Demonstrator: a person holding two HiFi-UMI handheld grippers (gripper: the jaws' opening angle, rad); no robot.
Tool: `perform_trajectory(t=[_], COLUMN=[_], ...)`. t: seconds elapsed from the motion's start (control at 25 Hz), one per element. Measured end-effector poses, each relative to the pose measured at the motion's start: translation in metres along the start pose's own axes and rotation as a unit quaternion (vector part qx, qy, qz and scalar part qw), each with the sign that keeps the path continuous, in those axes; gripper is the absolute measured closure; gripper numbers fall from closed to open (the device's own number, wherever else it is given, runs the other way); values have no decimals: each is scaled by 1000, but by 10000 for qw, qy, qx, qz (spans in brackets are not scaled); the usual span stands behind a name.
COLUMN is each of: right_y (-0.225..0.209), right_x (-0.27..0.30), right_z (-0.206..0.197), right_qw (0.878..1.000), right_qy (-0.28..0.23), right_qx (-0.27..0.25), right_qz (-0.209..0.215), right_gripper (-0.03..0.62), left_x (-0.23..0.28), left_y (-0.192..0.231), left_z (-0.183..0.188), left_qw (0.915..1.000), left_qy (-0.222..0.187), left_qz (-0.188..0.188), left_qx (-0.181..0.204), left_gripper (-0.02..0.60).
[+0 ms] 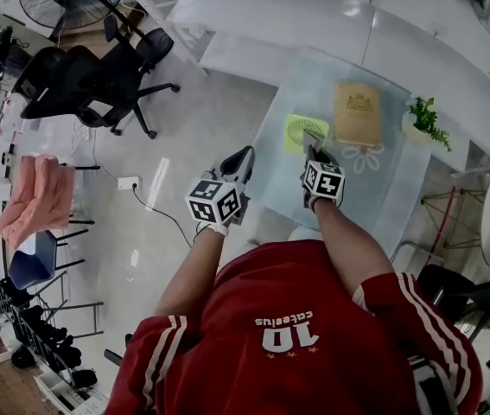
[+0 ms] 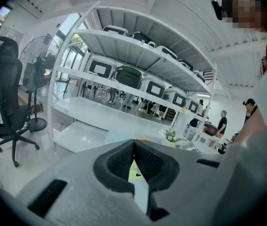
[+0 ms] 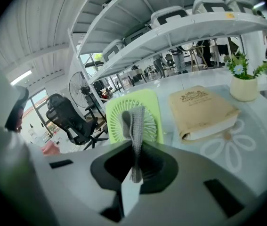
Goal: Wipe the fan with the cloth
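A pale glass table with a white flower pattern stands in front of the person, below long white shelves. A black office chair stands on the floor well off to the left. On the table, a tan book lies flat, with the small green fan just beside it on the left, close to the table's left edge, its round white grille showing. A little plant in a white pot stands to the right of the book. The right tool hangs over the near edge of the fan, and its jaws are closed on a strip of grey cloth, which stands up out of them in front of the grille in the right gripper view. Whether the cloth touches the fan cannot be told. The left tool is held just off the table's left edge, over the floor, its jaws pressed together with nothing between them.
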State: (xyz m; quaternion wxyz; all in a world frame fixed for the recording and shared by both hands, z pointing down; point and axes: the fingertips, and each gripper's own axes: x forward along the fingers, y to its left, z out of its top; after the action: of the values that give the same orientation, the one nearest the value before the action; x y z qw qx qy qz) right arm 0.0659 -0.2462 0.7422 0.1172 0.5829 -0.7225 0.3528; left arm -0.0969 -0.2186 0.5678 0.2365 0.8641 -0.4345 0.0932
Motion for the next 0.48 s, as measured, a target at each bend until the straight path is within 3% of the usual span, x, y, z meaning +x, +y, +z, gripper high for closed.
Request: perform_trajectory(t=[0.48], right_y=[-28], right_x=[-16], right_z=[3], right_qw=[9998], right_qy=[-55], right_qx=[101], right_qz=[-161], right_gripper=[582], left_x=[12], left_y=[-24], left_z=[-3], left_qw=[9999], left_qy=[28], left_qz=[-124], left_qx=[29], left_gripper=[581])
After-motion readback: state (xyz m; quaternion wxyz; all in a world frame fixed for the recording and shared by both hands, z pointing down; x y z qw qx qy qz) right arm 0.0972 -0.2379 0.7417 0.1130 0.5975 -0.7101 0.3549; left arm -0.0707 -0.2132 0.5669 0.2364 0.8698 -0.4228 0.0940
